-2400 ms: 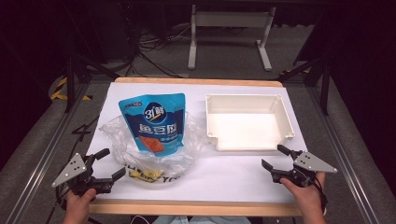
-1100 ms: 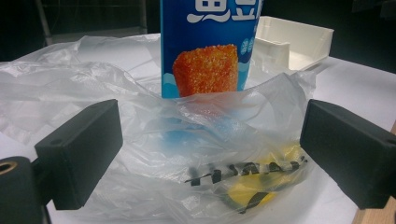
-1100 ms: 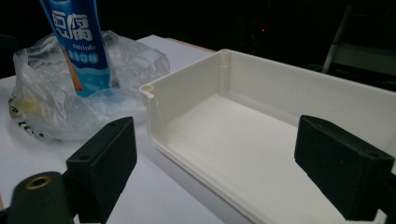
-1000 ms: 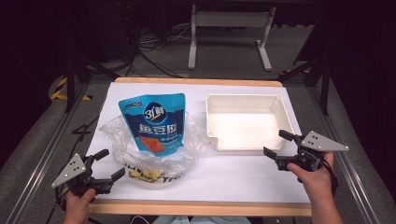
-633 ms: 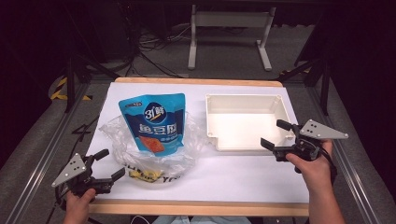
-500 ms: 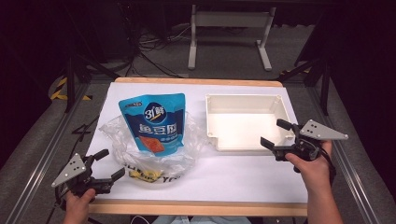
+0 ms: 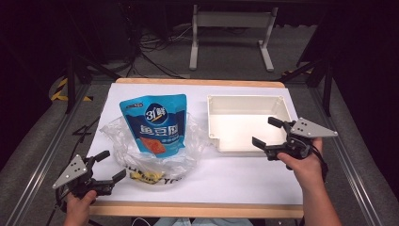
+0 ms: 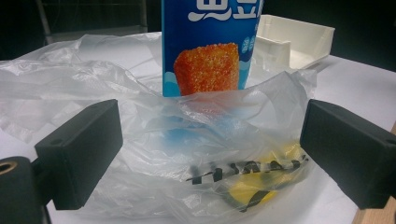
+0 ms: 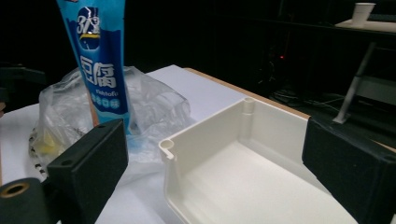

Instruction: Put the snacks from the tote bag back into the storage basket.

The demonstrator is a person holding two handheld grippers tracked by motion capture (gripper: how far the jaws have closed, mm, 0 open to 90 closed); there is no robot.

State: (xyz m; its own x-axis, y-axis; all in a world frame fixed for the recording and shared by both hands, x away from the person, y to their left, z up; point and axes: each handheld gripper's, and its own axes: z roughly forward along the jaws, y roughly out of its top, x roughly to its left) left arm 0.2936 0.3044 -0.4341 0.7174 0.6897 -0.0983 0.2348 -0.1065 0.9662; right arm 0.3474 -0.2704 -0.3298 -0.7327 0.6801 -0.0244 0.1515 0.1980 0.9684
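Observation:
A blue snack pouch (image 7: 156,122) (image 8: 210,46) (image 9: 100,70) stands upright in a crumpled clear plastic bag (image 7: 120,139) (image 8: 154,135) (image 9: 154,107); something yellow (image 7: 146,176) (image 8: 252,189) lies at the bag's bottom. To the right is a white tray (image 7: 244,100) (image 9: 210,123) with nothing in it. My left gripper (image 7: 110,165) (image 8: 210,158) is open at the bag's front left, pointing at the bag without pinching it. My right gripper (image 7: 267,132) (image 9: 215,172) hovers open over the tray's near right part; its jaws have just been opening, with nothing gripped between them.
White paper (image 7: 244,179) covers the wooden table, whose front edge (image 7: 197,210) runs close to both hands. Behind the table are a dark floor with cables and a metal stand (image 7: 230,28).
My right gripper has moved from the table's front right toward the tray and a little up, now reaching over its near right corner. The left gripper, bag and pouch have not moved.

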